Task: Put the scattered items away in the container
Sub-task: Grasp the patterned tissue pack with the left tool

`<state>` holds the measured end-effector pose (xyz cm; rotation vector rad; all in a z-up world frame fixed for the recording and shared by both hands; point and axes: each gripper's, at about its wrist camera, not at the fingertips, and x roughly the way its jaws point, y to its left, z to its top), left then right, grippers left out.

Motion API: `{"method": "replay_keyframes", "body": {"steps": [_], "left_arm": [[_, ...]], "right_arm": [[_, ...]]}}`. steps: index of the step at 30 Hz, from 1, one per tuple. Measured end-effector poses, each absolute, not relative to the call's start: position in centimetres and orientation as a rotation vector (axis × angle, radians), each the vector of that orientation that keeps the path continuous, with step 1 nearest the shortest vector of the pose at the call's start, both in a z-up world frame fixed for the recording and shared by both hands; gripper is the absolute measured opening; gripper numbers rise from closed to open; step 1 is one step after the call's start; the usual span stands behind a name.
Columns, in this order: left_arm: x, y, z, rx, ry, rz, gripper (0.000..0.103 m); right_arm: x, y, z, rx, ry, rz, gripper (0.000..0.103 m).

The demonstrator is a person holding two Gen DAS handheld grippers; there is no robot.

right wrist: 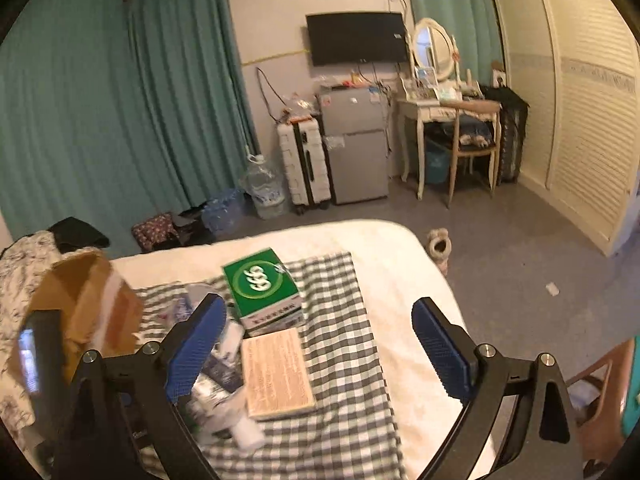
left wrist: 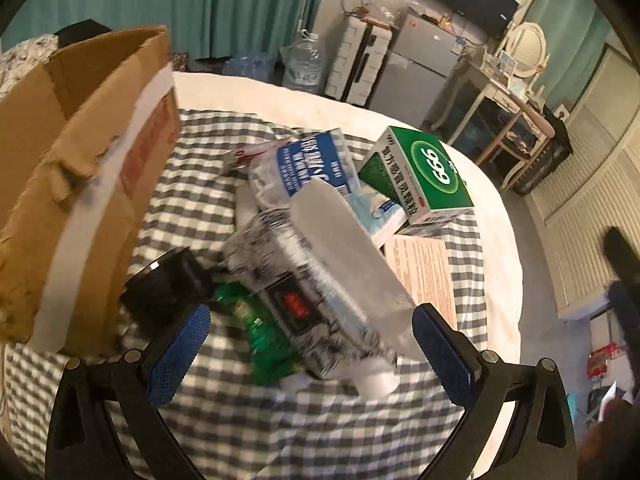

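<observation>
Clutter heaped on checked cloth (left wrist: 224, 412), left gripper (left wrist: 310, 356) spread wide around blurred clear plastic bottle (left wrist: 320, 280), green box (left wrist: 420, 176) beyond, cardboard box (left wrist: 80, 184) left, right gripper (right wrist: 320, 348) spread, empty, tan booklet (right wrist: 276, 372) between its fingers.

Checked cloth (left wrist: 224, 420) lies on the bed (left wrist: 492, 216). Cardboard box (left wrist: 80, 184) stands on the cloth at nine o'clock of the pile. Medicine box (left wrist: 420, 176) sits at two o'clock, the flat booklet (left wrist: 424, 276) just before it at three. Bottles (left wrist: 304, 292) lie heaped centrally; a jar (left wrist: 164, 284) rests between heap and cardboard box.
</observation>
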<state>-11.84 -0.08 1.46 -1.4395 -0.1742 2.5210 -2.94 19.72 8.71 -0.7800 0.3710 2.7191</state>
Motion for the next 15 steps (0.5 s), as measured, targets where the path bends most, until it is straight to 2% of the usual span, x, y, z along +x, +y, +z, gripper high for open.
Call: {"method": "replay_keyframes", "body": {"steps": [8,13,15], "left_arm": [[-13.3,2.0,-1.0,-1.420,-0.008,2.536,0.103],[-13.4,1.9,-2.3,-1.411,-0.051,2.499,0.103],[-13.2,2.2,-2.3,-1.368,-0.013,2.489,0.103]], "right_arm": [[-6.5,20.3,2.7,-0.957,0.368,2.706,0.095],[-7.0,20.5,1.0,-1.017,0.331,2.690,0.095],[-6.8,20.8,0.8,-1.025,0.364,2.686,0.095]]}}
